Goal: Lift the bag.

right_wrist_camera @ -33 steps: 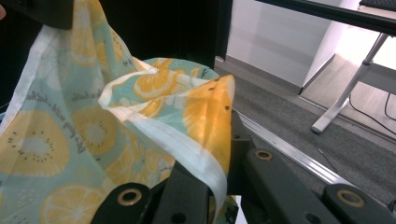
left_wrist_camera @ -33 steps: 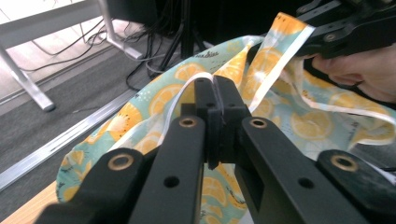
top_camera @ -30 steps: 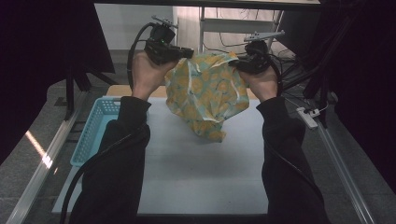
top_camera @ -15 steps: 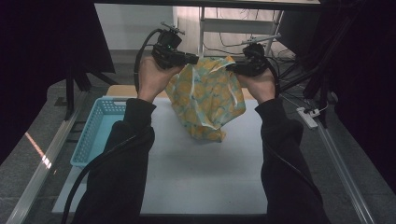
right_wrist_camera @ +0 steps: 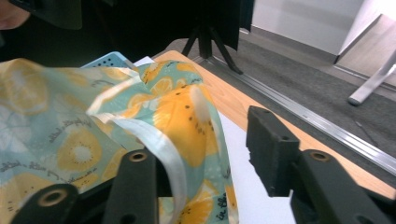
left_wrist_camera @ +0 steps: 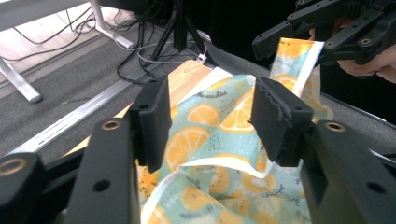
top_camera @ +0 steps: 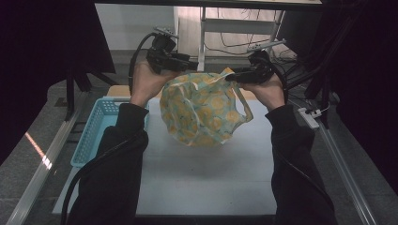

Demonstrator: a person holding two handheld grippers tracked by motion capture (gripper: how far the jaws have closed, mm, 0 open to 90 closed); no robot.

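Both tongs, left (top_camera: 190,63) and right (top_camera: 232,75), have just been opening and stand spread, cloth (top_camera: 202,110) loose between them above the table (top_camera: 206,173); release underway, basket (top_camera: 96,136) left of them.

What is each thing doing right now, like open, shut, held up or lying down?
Lemon-print cloth: off the table, bunched, hanging loose between both grippers.
Left gripper: jaws just opened, cloth between them, pads not pressing.
Right gripper: jaws just opened, cloth draped over one jaw.
Blue basket: upright on the table's left side, contents hidden.
Table: white mat lying flat.
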